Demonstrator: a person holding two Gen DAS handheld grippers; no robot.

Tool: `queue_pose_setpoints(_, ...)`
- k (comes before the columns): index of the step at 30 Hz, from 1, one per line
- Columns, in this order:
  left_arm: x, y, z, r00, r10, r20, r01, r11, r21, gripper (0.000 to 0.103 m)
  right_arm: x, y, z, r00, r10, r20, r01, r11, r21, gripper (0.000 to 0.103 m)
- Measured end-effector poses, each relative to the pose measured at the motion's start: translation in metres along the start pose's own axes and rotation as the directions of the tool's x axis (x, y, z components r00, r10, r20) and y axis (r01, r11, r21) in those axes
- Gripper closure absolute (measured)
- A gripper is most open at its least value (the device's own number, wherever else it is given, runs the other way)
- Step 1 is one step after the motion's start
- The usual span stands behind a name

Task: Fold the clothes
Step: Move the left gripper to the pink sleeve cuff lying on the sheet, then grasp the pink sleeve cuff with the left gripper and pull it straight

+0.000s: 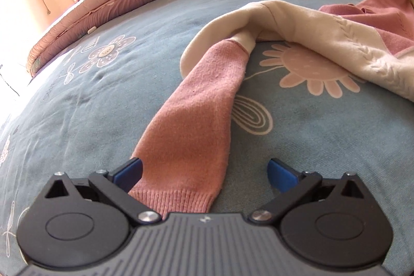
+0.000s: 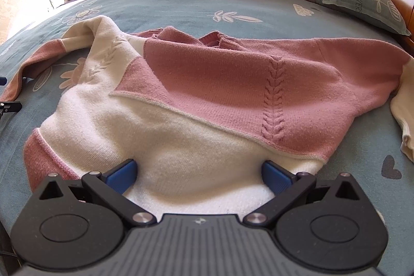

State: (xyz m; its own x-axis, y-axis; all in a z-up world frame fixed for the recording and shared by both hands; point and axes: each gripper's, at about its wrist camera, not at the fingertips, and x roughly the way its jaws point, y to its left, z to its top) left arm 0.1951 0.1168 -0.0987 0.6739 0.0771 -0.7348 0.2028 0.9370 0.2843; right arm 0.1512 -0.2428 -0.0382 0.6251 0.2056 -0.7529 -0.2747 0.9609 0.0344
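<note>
Left wrist: the left gripper (image 1: 204, 173) has its jaws wide, straddling the pink sleeve (image 1: 191, 118) – cuff between the fingers, nothing held. Right wrist: the right gripper (image 2: 199, 176), jaws wide, sits over the sweater (image 2: 207, 84) – spread on the bed (image 2: 181, 4).

A pink-and-cream knit sweater (image 2: 212, 95) lies rumpled and unfolded, one pink-cuffed sleeve (image 1: 191, 120) stretched out.

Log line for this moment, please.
left hand-held gripper: open, at pink knit sleeve cuff | right hand-held gripper: open, over pink-and-cream knit sweater hem | blue floral bedsheet: sweater unfolded
</note>
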Motion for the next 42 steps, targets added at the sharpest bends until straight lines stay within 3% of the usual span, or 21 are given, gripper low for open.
queue_pose_setpoints(5,0.021,0.018,0.01,0.993,-0.115,-0.036,0.108,0.982,-0.155,0.0,0.0,0.001,0.0,1.0,-0.004,0.0,0.004,1.0,-0.001,0.0)
queue_pose_setpoints(7,0.024,0.026,0.004,0.99,-0.143,-0.007,0.138,0.968,-0.209,0.0,0.0,0.001,-0.001,1.0,-0.005,0.004,0.005,1.0,-0.001,0.0)
queue_pose_setpoints(11,0.017,0.018,-0.008,0.993,-0.107,0.042,0.113,0.971,-0.209,0.0,0.0,0.001,-0.001,1.0,-0.006,0.009,0.006,1.0,-0.001,0.0)
queue_pose_setpoints(14,0.012,0.017,-0.006,0.995,-0.096,0.016,0.098,0.973,-0.208,0.0,0.0,0.001,-0.002,1.0,-0.005,0.011,0.005,1.0,-0.001,0.0)
queue_pose_setpoints(21,-0.01,0.014,-0.008,0.999,-0.001,-0.036,-0.002,0.996,-0.089,0.001,-0.002,-0.001,-0.004,1.0,0.001,0.028,-0.001,1.0,-0.003,0.0)
queue_pose_setpoints(26,-0.014,0.01,-0.003,0.99,0.142,-0.011,-0.141,0.99,0.023,0.001,-0.003,0.001,-0.007,0.999,-0.01,0.041,0.009,1.0,0.004,0.0)
queue_pose_setpoints(29,-0.012,-0.007,0.001,0.971,0.233,0.055,-0.238,0.962,0.131,0.018,-0.003,0.002,-0.006,0.999,-0.017,0.037,0.017,1.0,0.006,0.0)
queue_pose_setpoints(31,-0.007,-0.019,0.002,0.962,0.263,0.072,-0.272,0.946,0.174,0.041,-0.003,0.002,-0.006,0.999,-0.019,0.034,0.019,1.0,0.008,0.0)
queue_pose_setpoints(34,-0.002,-0.033,0.003,0.958,0.273,0.085,-0.285,0.935,0.211,0.052,-0.002,0.003,-0.005,0.999,-0.024,0.031,0.024,1.0,0.006,0.0)
queue_pose_setpoints(36,-0.006,-0.04,0.005,0.959,0.261,0.109,-0.279,0.937,0.212,0.051,-0.002,0.003,-0.005,0.999,-0.024,0.028,0.024,1.0,0.008,0.0)
queue_pose_setpoints(39,-0.011,-0.043,0.01,0.981,0.167,0.097,-0.184,0.964,0.193,0.044,-0.001,0.003,-0.004,0.999,-0.025,0.025,0.025,1.0,0.006,0.0)
queue_pose_setpoints(42,-0.007,-0.055,0.011,0.976,0.194,0.098,-0.213,0.946,0.244,0.045,-0.001,0.004,-0.005,0.999,-0.028,0.026,0.028,1.0,0.007,0.0)
